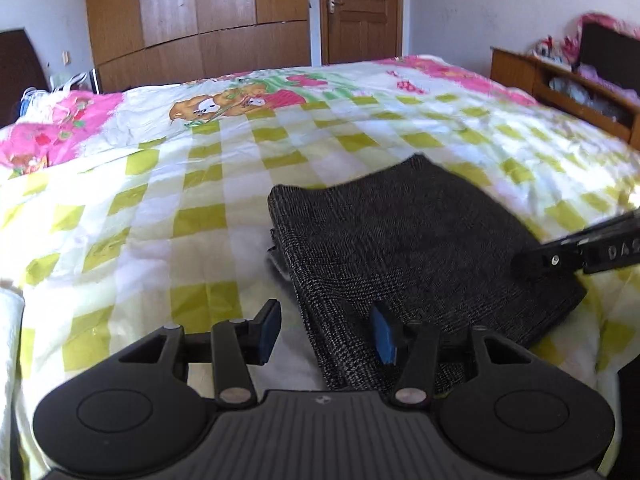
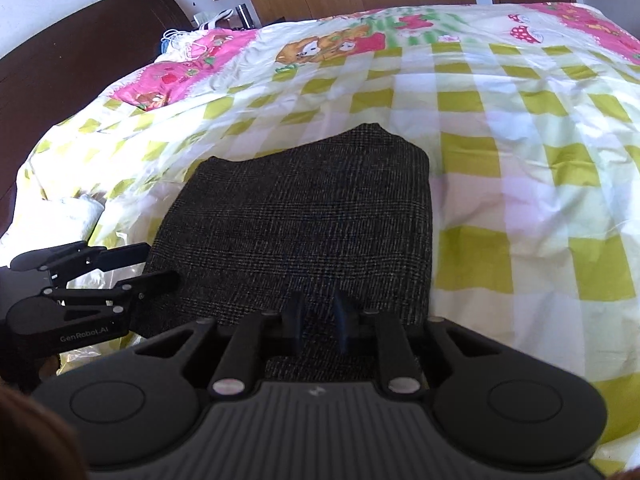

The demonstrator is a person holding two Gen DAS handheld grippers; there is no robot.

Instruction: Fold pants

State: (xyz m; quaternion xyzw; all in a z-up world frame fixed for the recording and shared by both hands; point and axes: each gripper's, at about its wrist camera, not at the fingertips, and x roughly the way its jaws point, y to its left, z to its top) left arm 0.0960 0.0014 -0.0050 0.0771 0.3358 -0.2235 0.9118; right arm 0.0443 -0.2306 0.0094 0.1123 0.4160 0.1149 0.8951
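The dark grey checked pants (image 1: 408, 248) lie folded into a compact stack on the bed; they also show in the right wrist view (image 2: 304, 220). My left gripper (image 1: 326, 332) is open and empty, its fingers astride the stack's near left corner, just above it. It also shows in the right wrist view (image 2: 156, 266) at the stack's left edge. My right gripper (image 2: 318, 322) hovers over the stack's near edge with its jaws a small gap apart and nothing between them. One of its fingers (image 1: 536, 262) shows in the left wrist view, over the stack's right side.
The bed carries a yellow-and-white checked sheet (image 1: 192, 216) with pink cartoon borders. A dark headboard (image 2: 60, 52) stands at the left. A wooden wardrobe (image 1: 200, 20) and a door (image 1: 362, 8) are behind the bed. A cluttered wooden shelf (image 1: 560, 88) is at the right.
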